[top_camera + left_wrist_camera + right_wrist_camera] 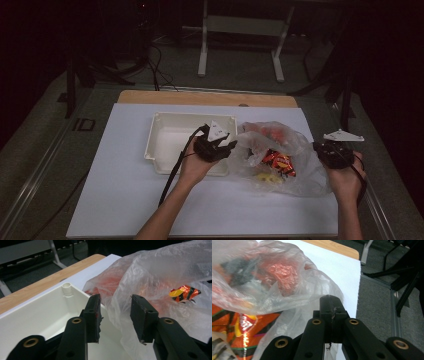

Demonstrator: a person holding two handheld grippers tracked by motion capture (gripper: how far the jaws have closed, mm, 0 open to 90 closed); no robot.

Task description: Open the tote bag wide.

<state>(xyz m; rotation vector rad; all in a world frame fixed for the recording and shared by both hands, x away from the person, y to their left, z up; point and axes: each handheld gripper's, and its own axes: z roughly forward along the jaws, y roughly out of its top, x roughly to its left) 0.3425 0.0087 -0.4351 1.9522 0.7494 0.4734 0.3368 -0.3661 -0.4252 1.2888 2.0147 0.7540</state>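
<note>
Plastic, thin and clear: the bag [280, 155] lies crumpled on the white bench [125, 200], at about 3 o'clock from the white tray [165, 135] and touching its right wall. Inside the bag I can see an orange snack packet [278, 162], something yellow [265, 176] beside it, and a reddish lump [279, 272] farther back that I cannot identify through the film.

Progress, as I judge it: early. Tray looks bare inside; everything remains in the bag. Unpacking into the tray seems to be the job, and none of it is done.

Left tool [115, 315]: jaws apart, nothing between them but a fold of the bag's edge just ahead, over the tray's near corner. Not yet gripping. My left hand [192, 167] comes in from 6 o'clock, forearm angled toward 1 o'clock, tool pointing at the bag's left side.

Right tool [331, 312]: jaws pressed together, and a bit of film appears pinched at the tip, so I read it as holding the bag's right edge. Right hand [345, 180] sits at the bag's 3 o'clock, forearm nearly straight up from 6.

Left to do: open the mouth, lift items out.
</note>
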